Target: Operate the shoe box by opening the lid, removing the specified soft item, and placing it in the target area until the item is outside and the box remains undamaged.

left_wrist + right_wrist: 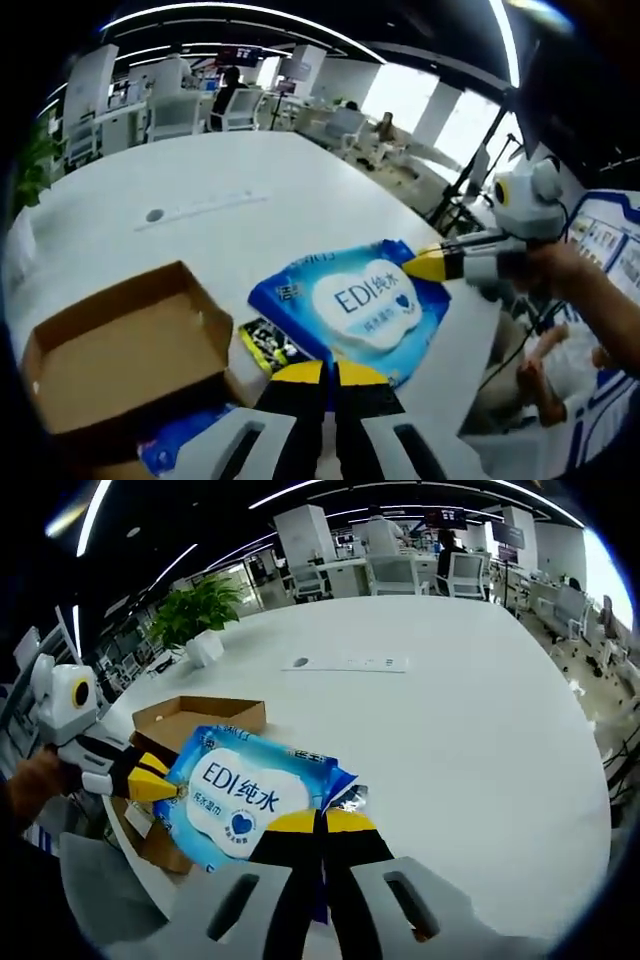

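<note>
The blue wet-wipes pack is out of the shoe box and hangs above the white surface, carried between both grippers. In the left gripper view it sits just past centre toward 2 o'clock. The left gripper has its yellow-tipped jaws pressed together on the pack's near edge at 6 o'clock. The right gripper comes in from 3 o'clock, held by a hand, and pinches the pack's far corner.

In the right gripper view the same pack lies toward 8 o'clock of centre. The right gripper is closed on the crinkled end seal at 6 o'clock, and the left gripper bites the opposite edge at 9 o'clock. The open cardboard box stands behind the pack toward 10 o'clock, lid flap up and looking intact. Another blue item remains low in the box, and a small dark printed packet lies on the surface beside it.

The pack looks soft and fairly light, a glossy film pouch that should sag in the middle and may slip between smooth jaws. The flat sealed ends seem the best places to hold: stiffer, thinner and less likely to squeeze the contents or lift the white label flap. Holding both ends keeps it level. It is probably best lowered flat onto open surface well apart from the box, with one end let go before the other.
</note>
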`<state>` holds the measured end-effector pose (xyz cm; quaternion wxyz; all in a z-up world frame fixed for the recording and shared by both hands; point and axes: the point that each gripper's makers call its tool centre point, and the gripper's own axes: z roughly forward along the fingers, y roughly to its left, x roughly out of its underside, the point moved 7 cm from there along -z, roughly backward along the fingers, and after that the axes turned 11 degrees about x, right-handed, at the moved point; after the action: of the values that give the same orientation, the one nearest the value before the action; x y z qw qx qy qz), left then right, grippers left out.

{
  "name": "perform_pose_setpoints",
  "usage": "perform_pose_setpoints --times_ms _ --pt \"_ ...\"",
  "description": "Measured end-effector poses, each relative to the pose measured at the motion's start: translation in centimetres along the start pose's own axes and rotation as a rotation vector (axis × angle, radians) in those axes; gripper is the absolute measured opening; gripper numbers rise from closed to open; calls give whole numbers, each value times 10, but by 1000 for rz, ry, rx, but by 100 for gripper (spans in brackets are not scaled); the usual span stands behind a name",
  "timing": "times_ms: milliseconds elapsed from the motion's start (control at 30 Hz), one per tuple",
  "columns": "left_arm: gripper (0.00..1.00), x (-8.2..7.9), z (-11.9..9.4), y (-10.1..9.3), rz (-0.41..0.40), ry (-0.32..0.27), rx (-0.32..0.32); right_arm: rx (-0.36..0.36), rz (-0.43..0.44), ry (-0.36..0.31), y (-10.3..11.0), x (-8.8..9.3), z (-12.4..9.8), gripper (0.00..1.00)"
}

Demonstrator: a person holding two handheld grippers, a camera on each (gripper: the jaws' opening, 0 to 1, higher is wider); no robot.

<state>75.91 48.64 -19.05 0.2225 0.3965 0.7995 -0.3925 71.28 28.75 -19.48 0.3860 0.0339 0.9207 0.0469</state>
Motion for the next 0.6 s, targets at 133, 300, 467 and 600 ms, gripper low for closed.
perform_pose_setpoints --times_ms 133,300,467,600 --pt "1 3 4 6 0 21 -10 -3 -3 15 0 6 13 0" --pt "1 6 10 15 5 53 -30 -7 -18 35 2 11 32 0" --pt "1 8 16 21 25 85 -48 -5 -28 53 1 14 48 0" --pt "1 9 22 24 63 118 -64 -2 -27 67 -1 18 59 0"
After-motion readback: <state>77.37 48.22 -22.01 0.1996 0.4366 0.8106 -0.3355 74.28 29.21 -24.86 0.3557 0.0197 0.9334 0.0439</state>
